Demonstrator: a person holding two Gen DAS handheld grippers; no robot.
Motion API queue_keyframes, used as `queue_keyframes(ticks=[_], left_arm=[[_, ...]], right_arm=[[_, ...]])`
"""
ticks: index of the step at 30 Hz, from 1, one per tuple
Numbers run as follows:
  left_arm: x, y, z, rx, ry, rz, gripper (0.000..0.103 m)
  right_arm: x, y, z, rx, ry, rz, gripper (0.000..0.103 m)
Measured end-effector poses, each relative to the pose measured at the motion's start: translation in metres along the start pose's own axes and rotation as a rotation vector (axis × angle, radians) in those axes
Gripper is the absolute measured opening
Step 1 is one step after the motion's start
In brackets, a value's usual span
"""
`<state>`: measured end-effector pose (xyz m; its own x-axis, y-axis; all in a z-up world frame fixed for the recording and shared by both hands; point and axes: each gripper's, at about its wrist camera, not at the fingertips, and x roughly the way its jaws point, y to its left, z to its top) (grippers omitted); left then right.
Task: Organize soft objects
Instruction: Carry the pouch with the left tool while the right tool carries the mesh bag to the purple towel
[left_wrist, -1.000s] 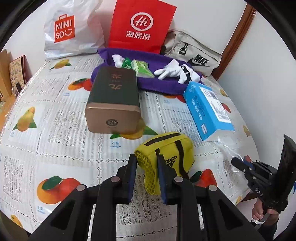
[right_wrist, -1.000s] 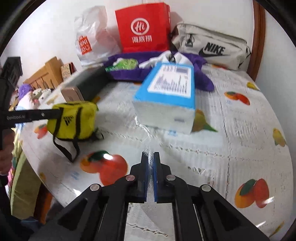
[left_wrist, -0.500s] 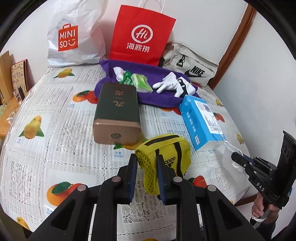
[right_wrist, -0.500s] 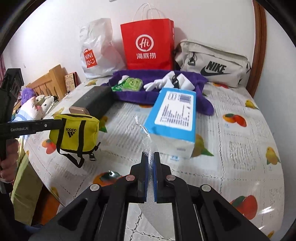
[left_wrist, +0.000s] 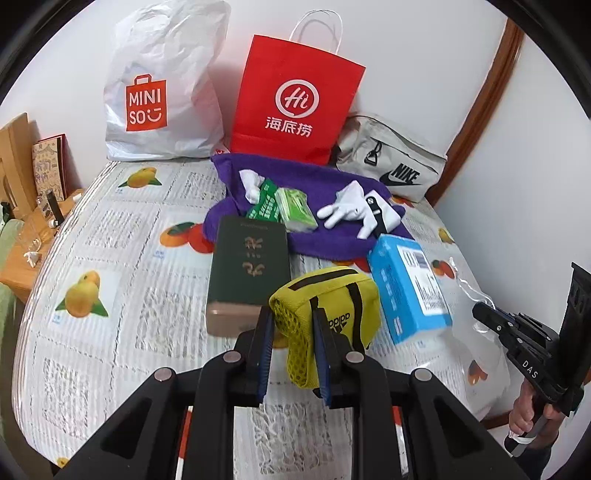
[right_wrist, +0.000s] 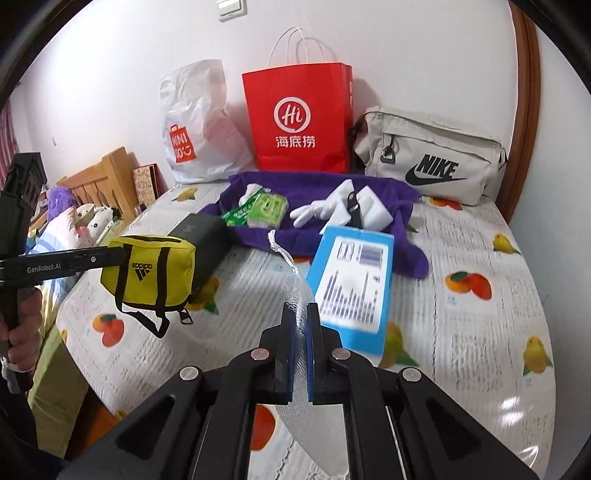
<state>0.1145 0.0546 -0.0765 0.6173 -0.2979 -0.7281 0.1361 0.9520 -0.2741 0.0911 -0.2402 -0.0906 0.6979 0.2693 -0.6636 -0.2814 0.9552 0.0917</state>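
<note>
My left gripper (left_wrist: 293, 325) is shut on a yellow Adidas pouch (left_wrist: 332, 306) and holds it above the table; the pouch hangs at the left in the right wrist view (right_wrist: 147, 273). My right gripper (right_wrist: 300, 314) is shut on a clear plastic drawstring bag (right_wrist: 295, 291), which also shows at the right of the left wrist view (left_wrist: 467, 295). A purple towel (left_wrist: 325, 240) at the back carries green tissue packs (left_wrist: 291, 205), a white plush toy (left_wrist: 349, 206) and a white block.
A dark green box (left_wrist: 247, 273) and a blue box (left_wrist: 410, 291) lie on the fruit-print tablecloth (left_wrist: 110, 258). A white Miniso bag (left_wrist: 162, 85), a red paper bag (left_wrist: 295, 103) and a grey Nike bag (left_wrist: 395, 162) stand along the back wall.
Both grippers have risen and pulled back. The yellow pouch has lifted off the table, and the clear bag has come up with the right gripper.
</note>
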Motion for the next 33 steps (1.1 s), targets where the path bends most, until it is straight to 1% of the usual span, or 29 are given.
queue_keyframes(ticks=[6, 13, 25, 33], left_arm=[[0.005, 0.004, 0.018, -0.025, -0.007, -0.007, 0.02], [0.015, 0.004, 0.045, -0.025, -0.011, -0.008, 0.02], [0.052, 0.012, 0.095, -0.06, 0.004, -0.017, 0.02], [0.071, 0.015, 0.123, -0.077, 0.002, -0.024, 0.02]], right_arm=[[0.005, -0.001, 0.022, -0.008, -0.018, 0.005, 0.005], [0.017, -0.005, 0.046, -0.005, -0.025, 0.028, 0.005], [0.059, -0.022, 0.092, 0.004, -0.022, 0.024, 0.005], [0.088, -0.034, 0.116, 0.002, -0.017, 0.017, 0.005]])
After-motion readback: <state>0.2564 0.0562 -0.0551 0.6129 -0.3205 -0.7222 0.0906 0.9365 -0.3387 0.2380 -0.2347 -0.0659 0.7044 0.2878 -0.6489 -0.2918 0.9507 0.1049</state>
